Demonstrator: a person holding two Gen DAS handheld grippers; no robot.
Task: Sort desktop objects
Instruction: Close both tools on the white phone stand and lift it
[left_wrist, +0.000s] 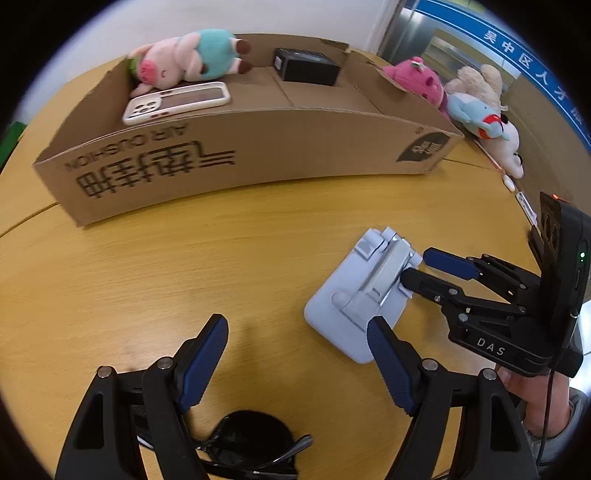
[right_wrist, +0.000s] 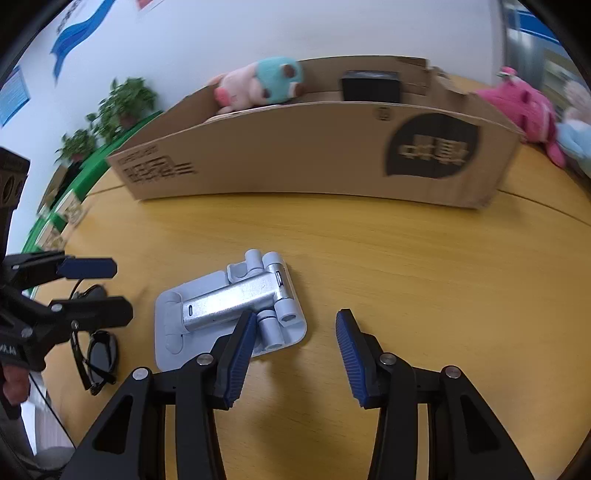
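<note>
The right gripper (right_wrist: 295, 354) has its jaws part open with only bare tabletop between the blue ribbed pads; its left finger (right_wrist: 240, 354) overlaps the near edge of the folding phone stand (right_wrist: 229, 306), though contact cannot be told. From the left wrist view, its fingertips sit at the stand's right edge. The left gripper (left_wrist: 299, 354) stands wide and holds nothing, its right finger (left_wrist: 388, 362) at the stand's near corner. The stand lies flat on the yellow wooden table (right_wrist: 424, 277): a pale blue-grey plate with rounded corners, a silver metal arm folded down across it, and round light-blue hinge barrels at one end. Just left of the stand lie black sunglasses (right_wrist: 99, 354). Beyond the stand sits an open cardboard box (left_wrist: 240, 147) holding a pink pig plush (left_wrist: 184, 55), a white phone case (left_wrist: 177, 101) and a black box (left_wrist: 306, 66). Right of the box lie more plush toys (left_wrist: 472, 99).
</note>
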